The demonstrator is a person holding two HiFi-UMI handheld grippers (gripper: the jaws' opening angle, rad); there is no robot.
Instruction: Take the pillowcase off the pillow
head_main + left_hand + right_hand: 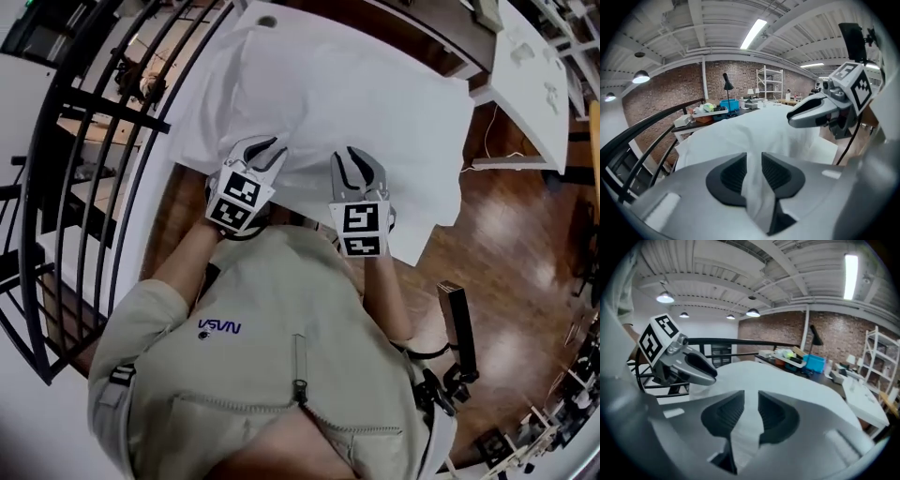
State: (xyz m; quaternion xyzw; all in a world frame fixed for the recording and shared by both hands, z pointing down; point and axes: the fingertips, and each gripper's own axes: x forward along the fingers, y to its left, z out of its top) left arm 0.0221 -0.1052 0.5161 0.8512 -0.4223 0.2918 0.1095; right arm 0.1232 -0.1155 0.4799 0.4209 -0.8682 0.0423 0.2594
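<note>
While the pillowcase (356, 103) is still fully on the pillow, which is covered by it, both grippers are set at its near edge, just above the middle of the head view. The left gripper (261, 152) is closed on a fold of the white fabric, and in its own view the cloth is seen pinched between the two dark pads and trailing down behind them. The right gripper (359, 171) is clamped on the same edge just beside it, with a strip of the cloth likewise caught between its jaws. Two holds side by side are judged to be taken so that the loose cloth can be drawn away from the filling evenly, without the bundle twisting.

The cased pillow lies across the upper centre of the head view, apparently resting on the dark bench (403, 37), with a black railing (103, 141) to its left. Its long axis is judged to run across the frame from the left down towards the right, so that one long side is turned to the person. A flat, thin flap is seen at the lower right corner; whether the open end is there cannot be told
</note>
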